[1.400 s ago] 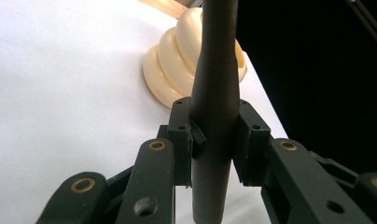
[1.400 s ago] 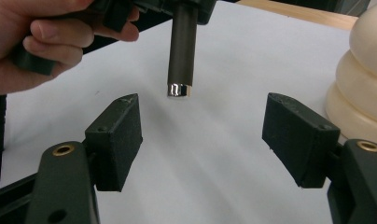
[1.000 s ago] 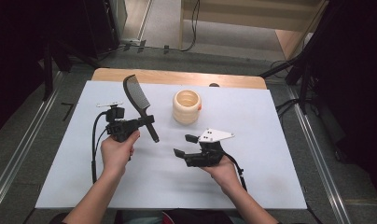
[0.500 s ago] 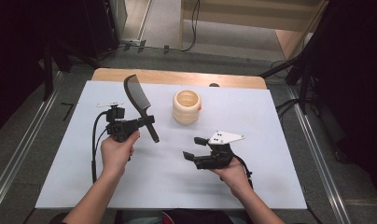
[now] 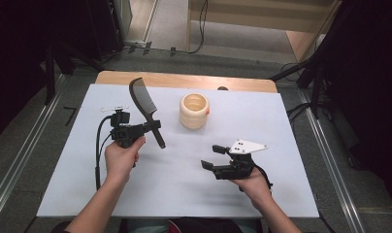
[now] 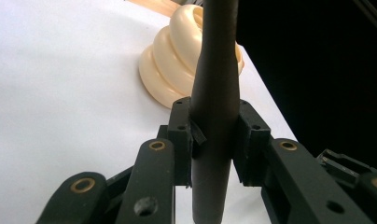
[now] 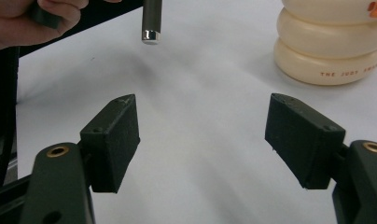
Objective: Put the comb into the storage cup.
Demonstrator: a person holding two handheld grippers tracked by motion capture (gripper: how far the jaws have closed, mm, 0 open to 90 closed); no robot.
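Note:
My left gripper [image 5: 154,125] is shut on the handle of a black comb [image 5: 141,98], which stands tilted above the white table, toothed head up and away. In the left gripper view both pads clamp the dark comb handle [image 6: 214,88], with the cream ribbed cup [image 6: 164,63] behind it. The cup [image 5: 194,110] stands upright at the table's middle back. My right gripper [image 5: 209,156] hovers low at the front right, pointing left, open, with nothing between its jaws [image 7: 200,126]. Ahead of it hang the comb's handle end [image 7: 151,21] and the cup [image 7: 326,51].
A white sheet [image 5: 281,121] covers the table, with a strip of wood [image 5: 184,80] showing along the far edge. Cables trail from both grippers toward the person. Dark stands and floor cables surround the table.
My right gripper has slid to the right and a little toward the person, away from the cup. The left gripper and the comb have kept still.

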